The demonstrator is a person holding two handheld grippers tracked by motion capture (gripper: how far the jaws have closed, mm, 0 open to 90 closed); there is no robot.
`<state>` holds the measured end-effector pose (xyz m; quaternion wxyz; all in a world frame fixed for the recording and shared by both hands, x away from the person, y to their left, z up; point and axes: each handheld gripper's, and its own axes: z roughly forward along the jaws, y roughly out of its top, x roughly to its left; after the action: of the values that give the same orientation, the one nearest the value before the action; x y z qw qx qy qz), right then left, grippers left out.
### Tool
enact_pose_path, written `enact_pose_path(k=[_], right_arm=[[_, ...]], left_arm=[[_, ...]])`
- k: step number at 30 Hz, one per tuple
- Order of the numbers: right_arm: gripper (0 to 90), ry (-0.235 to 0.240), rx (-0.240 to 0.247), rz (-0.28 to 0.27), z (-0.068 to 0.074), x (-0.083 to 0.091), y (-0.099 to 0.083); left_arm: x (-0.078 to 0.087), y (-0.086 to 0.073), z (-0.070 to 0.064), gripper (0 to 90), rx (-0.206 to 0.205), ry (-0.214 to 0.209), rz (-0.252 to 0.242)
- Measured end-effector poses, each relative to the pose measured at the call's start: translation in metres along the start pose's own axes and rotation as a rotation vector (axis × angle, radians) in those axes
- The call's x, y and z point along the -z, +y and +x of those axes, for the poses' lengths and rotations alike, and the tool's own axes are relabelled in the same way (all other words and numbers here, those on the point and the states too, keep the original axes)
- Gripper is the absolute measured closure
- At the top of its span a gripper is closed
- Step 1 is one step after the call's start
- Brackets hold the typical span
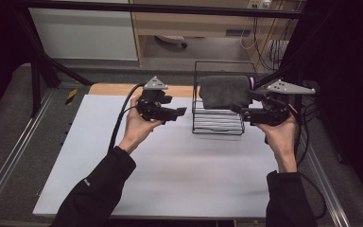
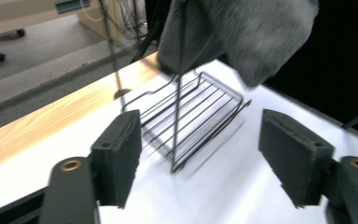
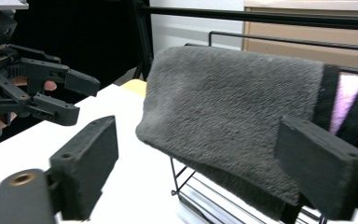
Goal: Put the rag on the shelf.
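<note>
The person wears black long sleeves (image 1: 99, 189) that end at the wrists. Each hand carries a black tool: the left tool (image 1: 176, 112) and the right tool (image 1: 238, 109) both bear a grey three-cornered plate (image 1: 155, 84) on top. A black cable (image 1: 122, 113) trails from the left one. Brass-coloured rivets (image 2: 71, 164) sit at the jaw bases.

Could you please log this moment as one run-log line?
left gripper: open, beside wire rack | right gripper: open, at grey towel | towel: draped over rack

Fuzzy dark grey cloth (image 3: 233, 116) drapes a thin black wire rack (image 1: 217, 120); beneath the rack, a matt white tabletop (image 1: 170, 165) edged with wood.
</note>
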<state>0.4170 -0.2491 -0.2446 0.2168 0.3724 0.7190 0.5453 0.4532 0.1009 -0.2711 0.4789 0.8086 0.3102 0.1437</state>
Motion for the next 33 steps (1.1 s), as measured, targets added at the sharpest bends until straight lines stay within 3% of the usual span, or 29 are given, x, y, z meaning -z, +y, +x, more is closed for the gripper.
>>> enact_pose_path(k=[8, 15, 17, 21, 22, 26, 33], right_arm=[[4.6, 0.038, 0.011, 0.024, 0.017, 0.001, -0.015], [1.8, 0.088, 0.02, 0.046, 0.033, -0.009, -0.041], [1.5, 0.114, 0.009, 0.062, 0.037, -0.016, -0.057], [1.0, 0.133, -0.009, 0.088, 0.039, -0.025, -0.077], [0.6, 0.144, -0.021, 0.107, 0.038, -0.032, -0.092], [0.6, 0.155, -0.04, 0.129, 0.036, -0.039, -0.113], [0.6, 0.157, -0.062, 0.161, 0.026, -0.043, -0.153]], left_arm=[[0.024, -0.047, 0.01, 10.0, -0.013, 0.044, 0.035], [0.044, -0.095, 0.019, 7.7, 0.011, 0.089, 0.031], [0.049, -0.109, 0.022, 7.8, 0.031, 0.093, 0.028], [0.056, -0.138, 0.028, 8.1, 0.068, 0.099, 0.028], [0.057, -0.145, 0.03, 8.2, 0.066, 0.102, 0.032], [0.063, -0.17, 0.033, 9.0, 0.074, 0.121, 0.042], [0.071, -0.201, 0.038, 9.4, 0.083, 0.135, 0.067]])
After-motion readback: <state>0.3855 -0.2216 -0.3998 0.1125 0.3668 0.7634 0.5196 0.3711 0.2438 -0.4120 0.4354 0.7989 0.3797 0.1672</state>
